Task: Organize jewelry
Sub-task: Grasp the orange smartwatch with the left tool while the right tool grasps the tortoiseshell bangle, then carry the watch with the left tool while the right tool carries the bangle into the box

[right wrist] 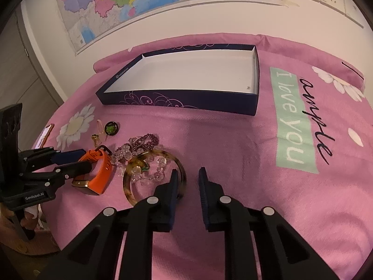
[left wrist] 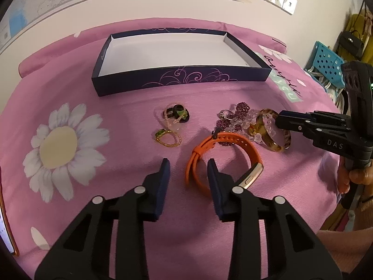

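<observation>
Left wrist view: our left gripper gapes wide at the orange watch band on the pink sheet; our right gripper, also parted, straddles the tortoiseshell bangle; the box lies beyond.

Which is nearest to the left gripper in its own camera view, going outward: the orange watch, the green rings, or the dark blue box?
From the left gripper:
1. Orange watch, its band right at the fingertips, toward the right.
2. Green rings, ahead, slightly left.
3. Dark blue box, farthest, toward the wall.
</observation>
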Demonstrator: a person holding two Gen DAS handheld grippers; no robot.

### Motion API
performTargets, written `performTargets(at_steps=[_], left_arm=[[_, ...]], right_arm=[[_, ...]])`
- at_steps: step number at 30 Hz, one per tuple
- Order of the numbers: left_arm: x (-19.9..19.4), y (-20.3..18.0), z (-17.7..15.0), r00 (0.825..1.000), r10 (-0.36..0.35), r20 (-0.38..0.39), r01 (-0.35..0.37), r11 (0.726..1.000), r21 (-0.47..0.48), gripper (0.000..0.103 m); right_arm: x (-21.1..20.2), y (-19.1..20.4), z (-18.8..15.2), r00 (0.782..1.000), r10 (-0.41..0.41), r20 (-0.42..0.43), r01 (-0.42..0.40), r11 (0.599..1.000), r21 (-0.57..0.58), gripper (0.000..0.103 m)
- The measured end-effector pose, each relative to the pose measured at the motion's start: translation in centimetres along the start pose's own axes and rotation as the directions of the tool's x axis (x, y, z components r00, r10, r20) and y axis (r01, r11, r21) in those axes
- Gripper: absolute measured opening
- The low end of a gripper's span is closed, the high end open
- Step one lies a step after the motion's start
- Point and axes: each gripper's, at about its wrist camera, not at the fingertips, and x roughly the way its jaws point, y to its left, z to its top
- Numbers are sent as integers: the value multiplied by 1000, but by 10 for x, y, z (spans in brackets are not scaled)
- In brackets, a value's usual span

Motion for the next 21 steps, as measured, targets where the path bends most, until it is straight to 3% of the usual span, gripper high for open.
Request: performTargets(at_steps=[3,5,7,13,21], left_arm=[[1,-1,1,1000,4,-4,-4,1000,10,28],[2,-2,3,1000,7,-7,-7,1000,13,22],[2,-1,3,1000,1,-10,-1,1000,14,11],[-3,-1,5,1000,-9,4,9,999,32,10],[-28,8,25,996,-24,82,19,998,67,10]], right_arm=[[3,6,2,1000,-27,-2,27,999,-38,15],[5,11,2,999,-34,-4,33,997,-68,5],[6,11,4,1000,-31,-5,30,997,-71,5],[-5,3,6,1000,9,21,-8,999,-38,5],[-21,-3,27,995,47,87,-46,999,-14,5]])
